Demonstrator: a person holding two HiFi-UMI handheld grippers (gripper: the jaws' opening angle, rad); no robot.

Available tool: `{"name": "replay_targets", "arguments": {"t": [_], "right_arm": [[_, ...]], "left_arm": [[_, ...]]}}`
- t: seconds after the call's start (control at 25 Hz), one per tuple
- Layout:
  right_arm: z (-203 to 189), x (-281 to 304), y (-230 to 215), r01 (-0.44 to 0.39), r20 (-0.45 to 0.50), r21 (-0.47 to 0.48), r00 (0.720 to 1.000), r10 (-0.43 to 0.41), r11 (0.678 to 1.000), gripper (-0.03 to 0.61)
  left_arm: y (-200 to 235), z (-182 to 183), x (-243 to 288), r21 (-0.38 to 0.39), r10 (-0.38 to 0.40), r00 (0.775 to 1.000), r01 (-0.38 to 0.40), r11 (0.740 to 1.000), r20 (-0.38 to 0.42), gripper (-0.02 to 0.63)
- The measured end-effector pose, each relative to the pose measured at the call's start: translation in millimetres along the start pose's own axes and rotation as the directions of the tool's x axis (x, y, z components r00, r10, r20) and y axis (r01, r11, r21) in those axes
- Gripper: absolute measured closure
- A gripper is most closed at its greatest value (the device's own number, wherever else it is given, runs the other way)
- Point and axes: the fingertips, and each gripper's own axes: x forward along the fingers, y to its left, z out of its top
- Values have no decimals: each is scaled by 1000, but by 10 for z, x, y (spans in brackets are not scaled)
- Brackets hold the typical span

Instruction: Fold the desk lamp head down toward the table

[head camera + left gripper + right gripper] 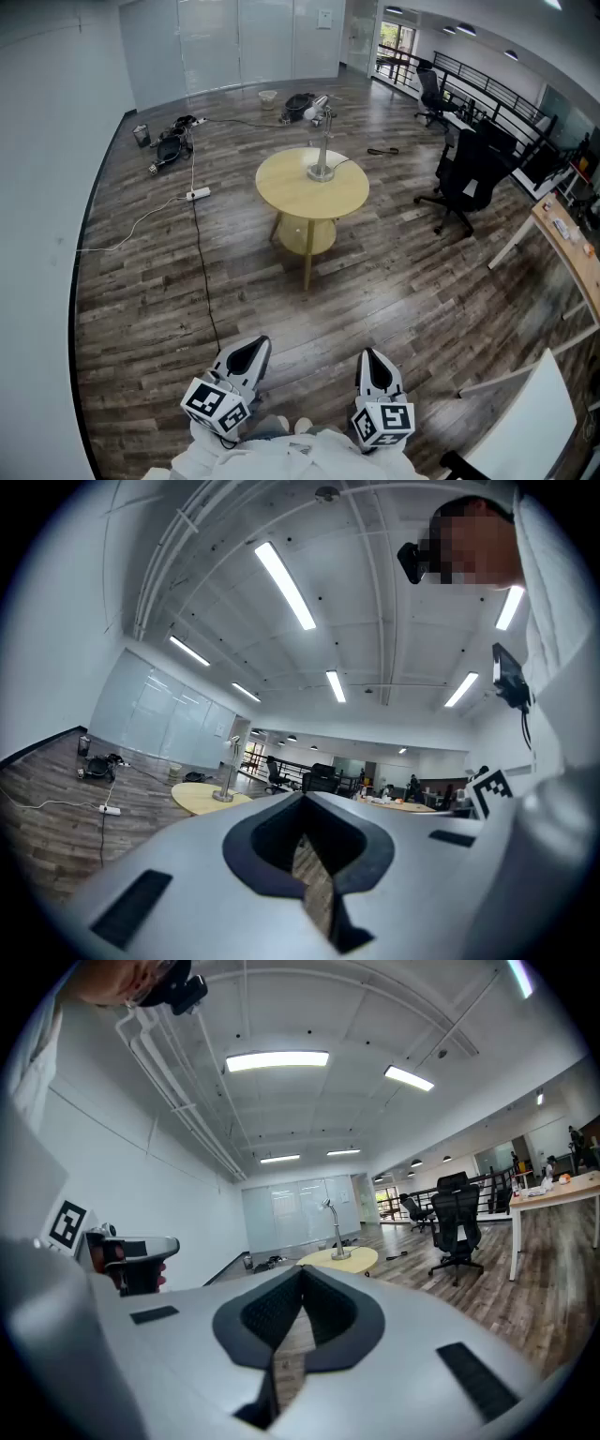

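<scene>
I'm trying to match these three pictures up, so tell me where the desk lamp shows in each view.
Head view: the desk lamp stands upper middle, far across the floor.
Left gripper view: the lamp is small, left of centre, just below mid height.
Right gripper view: the lamp is small, just right of centre.
Shared landmark: the round yellow table it stands on.

Grey-brown wood-plank floor [375, 291]. White wall [47, 141] at left, frosted glass panels [234, 42] at far end. Round yellow table [286, 187] mid-room. 2 black office chairs [466, 183] at right, black railing [497, 94] behind. Power strip [198, 194], cables on floor. Ceiling strip lights [284, 583] lit.
</scene>
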Motion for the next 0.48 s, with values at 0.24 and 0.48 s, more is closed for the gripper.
{"name": "replay_targets", "arguments": {"t": [0.24,0.48], "right_arm": [[47,33,-198,22,14,18,1000,-22,1000,566],[92,29,-537,63,16,24,998,-64,998,566]], "left_arm": [[31,13,118,2,21,1000,-21,1000,12,612],[-34,-105,351,-11,14,1000,-14,1000,16,612]]}}
